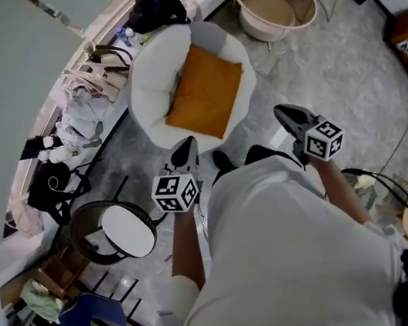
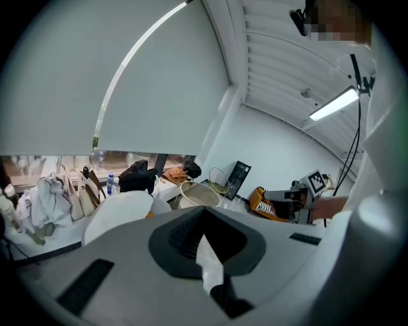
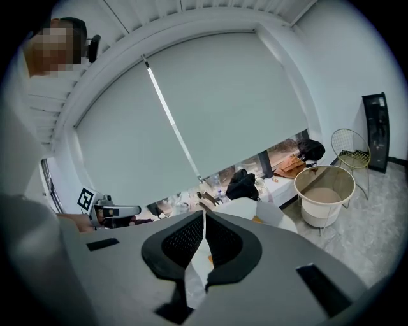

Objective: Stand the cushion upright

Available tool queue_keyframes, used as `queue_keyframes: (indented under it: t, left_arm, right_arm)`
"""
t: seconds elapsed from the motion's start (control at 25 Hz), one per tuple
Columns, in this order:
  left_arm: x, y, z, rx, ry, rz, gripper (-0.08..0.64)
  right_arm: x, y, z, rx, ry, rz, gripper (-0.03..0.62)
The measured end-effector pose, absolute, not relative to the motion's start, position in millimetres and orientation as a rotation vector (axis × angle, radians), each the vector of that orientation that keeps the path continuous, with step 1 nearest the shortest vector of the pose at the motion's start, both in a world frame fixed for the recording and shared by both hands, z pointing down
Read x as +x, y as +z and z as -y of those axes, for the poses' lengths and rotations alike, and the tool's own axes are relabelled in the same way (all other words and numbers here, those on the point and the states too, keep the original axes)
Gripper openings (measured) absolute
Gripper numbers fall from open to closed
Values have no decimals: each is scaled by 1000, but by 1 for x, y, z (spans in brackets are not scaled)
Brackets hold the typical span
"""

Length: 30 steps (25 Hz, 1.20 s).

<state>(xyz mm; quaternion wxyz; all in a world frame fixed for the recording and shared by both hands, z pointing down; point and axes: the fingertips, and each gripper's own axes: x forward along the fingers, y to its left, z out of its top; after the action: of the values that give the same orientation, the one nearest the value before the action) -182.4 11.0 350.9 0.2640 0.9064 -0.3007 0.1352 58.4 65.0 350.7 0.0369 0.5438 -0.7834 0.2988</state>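
An orange cushion [image 1: 205,92] lies tilted back on the seat of a white round armchair [image 1: 151,82]. My left gripper [image 1: 184,152] is shut and empty, just short of the chair's front edge. To the right of it my right gripper [image 1: 290,117] is also shut and empty, off the chair's front right side. In the left gripper view the shut jaws point over the chair [image 2: 118,210], with a sliver of cushion [image 2: 148,215] showing. The right gripper view has the chair [image 3: 255,208] and a bit of cushion [image 3: 256,220] beyond its shut jaws.
A round beige basket [image 1: 275,1] stands behind the chair to the right. Bags [image 1: 95,76] and clothes crowd the windowsill on the left. A round side table [image 1: 114,230] sits at the left, and cables [image 1: 396,187] lie on the floor at the right.
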Motion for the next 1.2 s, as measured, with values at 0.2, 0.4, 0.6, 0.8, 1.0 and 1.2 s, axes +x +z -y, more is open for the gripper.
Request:
queue_keyframes:
  t: [0.2, 0.4, 0.6, 0.8, 1.0, 1.2]
  left_arm:
    - [-172, 357, -1, 2429, 371, 837, 2]
    - [-153, 362, 11, 2407, 348, 893, 2]
    - [-136, 373, 31, 2324, 369, 1028, 2]
    - [-115, 387, 67, 2251, 374, 1183, 2]
    - [-96, 409, 92, 2187, 398, 1280, 2]
    - [-77, 433, 116, 2213, 560, 1316, 2]
  right_arm:
    - [69, 350, -45, 1675, 1011, 2447, 38]
    - [96, 361, -19, 1627, 1011, 2470, 38]
    - [124, 381, 9, 1495, 1069, 2485, 40]
    - [151, 409, 49, 1366, 1132, 2487, 41]
    - [172, 444, 76, 1243, 1171, 2488, 41]
    - [189, 479, 96, 1132, 1213, 2491, 51]
